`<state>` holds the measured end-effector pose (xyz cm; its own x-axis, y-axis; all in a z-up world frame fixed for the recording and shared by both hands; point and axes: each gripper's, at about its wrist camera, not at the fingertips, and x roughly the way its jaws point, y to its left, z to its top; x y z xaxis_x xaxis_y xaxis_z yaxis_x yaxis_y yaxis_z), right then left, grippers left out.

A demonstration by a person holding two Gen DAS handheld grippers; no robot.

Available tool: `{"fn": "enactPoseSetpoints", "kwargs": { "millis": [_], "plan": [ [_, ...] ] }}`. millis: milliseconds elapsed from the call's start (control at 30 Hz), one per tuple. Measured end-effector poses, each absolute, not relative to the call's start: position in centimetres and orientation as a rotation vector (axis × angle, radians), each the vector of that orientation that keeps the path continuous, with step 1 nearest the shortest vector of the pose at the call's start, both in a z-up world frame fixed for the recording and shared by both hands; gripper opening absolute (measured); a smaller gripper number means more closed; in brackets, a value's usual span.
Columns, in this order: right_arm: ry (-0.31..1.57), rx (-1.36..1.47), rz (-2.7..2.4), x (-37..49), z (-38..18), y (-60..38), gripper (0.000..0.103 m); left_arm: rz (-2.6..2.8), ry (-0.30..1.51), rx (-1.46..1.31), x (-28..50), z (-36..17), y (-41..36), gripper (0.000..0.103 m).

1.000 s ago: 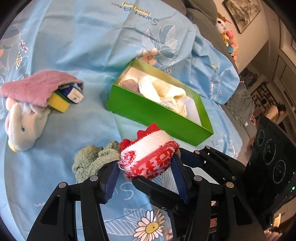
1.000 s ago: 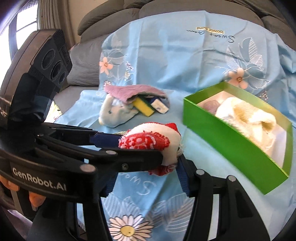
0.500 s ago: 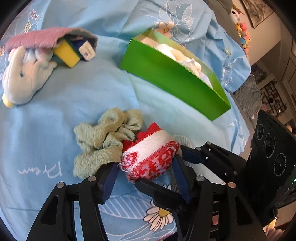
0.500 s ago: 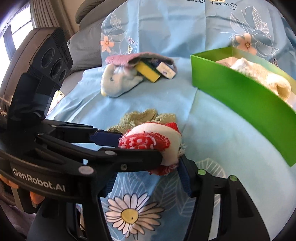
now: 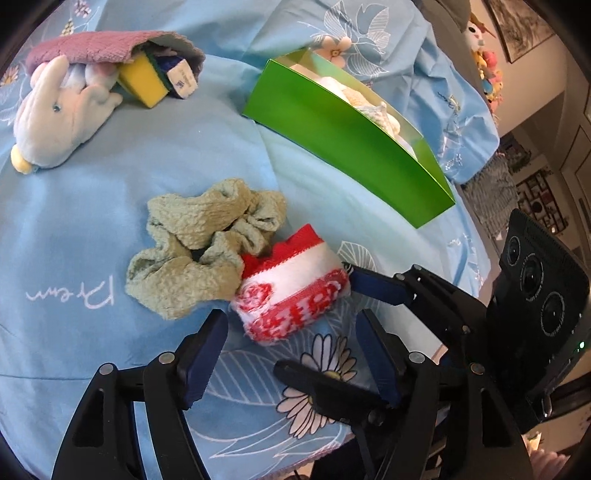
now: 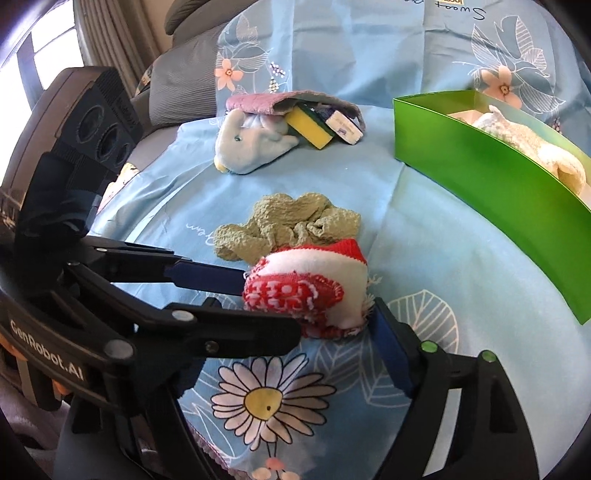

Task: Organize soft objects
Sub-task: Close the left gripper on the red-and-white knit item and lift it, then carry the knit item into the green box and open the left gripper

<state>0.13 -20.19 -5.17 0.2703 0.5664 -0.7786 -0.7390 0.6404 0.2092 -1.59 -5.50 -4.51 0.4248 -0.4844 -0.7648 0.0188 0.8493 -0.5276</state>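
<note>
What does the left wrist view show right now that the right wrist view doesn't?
Left wrist view only: wall pictures, hanging plush toys.
Right wrist view only: a window, a grey cushion.
Both: red-and-white cloth on the blue sheet beside the green towel, green box, plush toy, yellow sponge; both jaws have just been opening, off the cloth.

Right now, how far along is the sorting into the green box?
Done: cream cloths lie inside the green box. In hand: nothing; both grippers' jaws have just been opening off the red-and-white cloth, now resting on the sheet. Left: that cloth, green towel, plush toy, yellow sponge, pink cloth.
</note>
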Motion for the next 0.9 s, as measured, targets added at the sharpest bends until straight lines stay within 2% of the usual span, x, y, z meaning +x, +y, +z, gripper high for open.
{"fn": "enactPoseSetpoints", "kwargs": {
  "millis": [67, 100, 133, 267, 333, 800, 900],
  "plan": [
    [0.945, -0.213, 0.905, 0.2, -5.2, -20.1, 0.077, -0.335, 1.094, -0.483, -1.3, -4.5, -5.8, 0.072],
    [0.932, -0.215, 0.916, 0.2, -5.1, -20.1, 0.067, -0.327, 1.097, -0.477, -1.3, -4.5, -6.0, 0.072],
    [0.928, -0.227, 0.912, 0.2, -5.1, -20.0, 0.062, -0.326, 1.097, -0.475, -1.4, -4.5, -6.1, 0.072],
    [0.904, -0.291, 0.911, -0.5, -4.8, -19.9, 0.053, -0.318, 1.095, -0.479, -1.9, -4.4, -6.0, 0.072],
    [0.911, -0.293, 0.904, -0.7, -4.8, -20.1, 0.045, -0.315, 1.097, -0.491, -2.3, -4.3, -5.9, 0.072],
    [0.951, -0.248, 0.917, -3.5, -4.8, -21.2, 0.042, -0.296, 1.120, -0.499, -4.6, -3.8, -6.1, 0.072],
    [0.932, -0.254, 0.927, -4.0, -4.5, -21.0, 0.038, -0.290, 1.101, -0.478, -4.8, -3.3, -6.2, 0.072]
  ]
}}
